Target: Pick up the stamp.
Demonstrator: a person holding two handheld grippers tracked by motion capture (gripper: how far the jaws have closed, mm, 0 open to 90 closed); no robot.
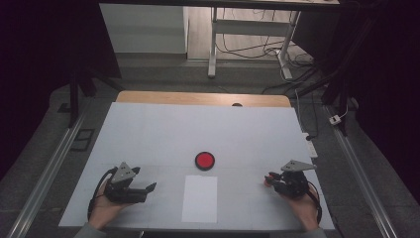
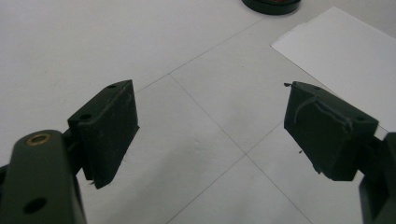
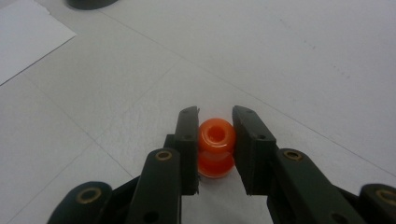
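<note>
No brand, label or readable writing on any item; right gripper (image 3: pixel 214 135) clamped on an orange spool-shaped bead (image 3: pixel 215 147), upright, at the near right of the table; left gripper (image 2: pixel 210 130) jaws wide apart, nothing between them, near left. White table cover (image 1: pixel 148 134) ruled with faint grid lines; white paper sheet (image 1: pixel 199 198) near centre; red disc in a black rim (image 1: pixel 204 160) just beyond it. Wooden table edge (image 1: pixel 198 98) at the far side; grey floor, cables and desk legs (image 1: pixel 213 44) behind; room dim.
</note>
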